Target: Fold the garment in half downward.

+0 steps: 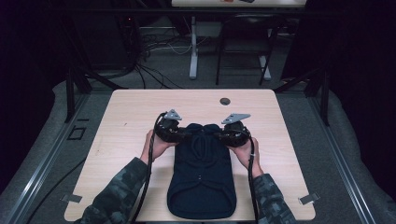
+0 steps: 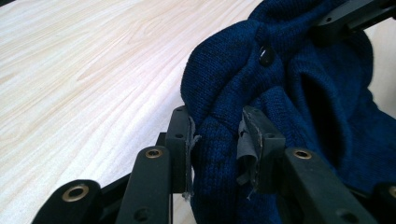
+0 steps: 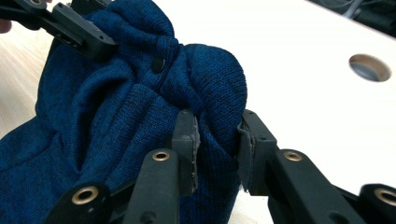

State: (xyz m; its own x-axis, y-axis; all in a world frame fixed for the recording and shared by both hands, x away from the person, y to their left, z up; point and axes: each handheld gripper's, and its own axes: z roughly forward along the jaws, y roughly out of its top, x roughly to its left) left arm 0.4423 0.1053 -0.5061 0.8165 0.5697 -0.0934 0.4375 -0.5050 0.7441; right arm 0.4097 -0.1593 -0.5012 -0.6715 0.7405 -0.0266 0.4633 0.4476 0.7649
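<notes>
1. Sweater (image 1: 201,186) – dark blue knit, lying on the wooden table (image 1: 126,116), centred near the front edge, between the two forearms.
2. Left gripper (image 1: 183,135) – pinching a bunched fold of knit at the far-left shoulder; pads (image 2: 186,140) pressed into the cloth in the left gripper view.
3. Right gripper (image 1: 218,135) – same on the far-right shoulder; fold clamped between its pads (image 3: 191,135) in the right gripper view.
4. Step in hand – judged as a fold: far end of the garment gathered and raised off the board by both shoulders, near hem flat on the table.
5. Button (image 2: 266,55) visible near the collar, placket crumpled between the two grips.
6. Next move – likely carrying the lifted end toward the person and laying it over the lower half; calls for both hands travelling together at equal height, grips kept tight, shoulders kept apart so the knit lands flat and not bunched.
7. Risk – thick knit slipping out of one pinch, leaving the fold skewed.
8. Orientation – long axis running straight away from the person; collar end far, hem end near.
9. Cable hole (image 1: 225,101) in the table beyond the collar, apart from the cloth.
</notes>
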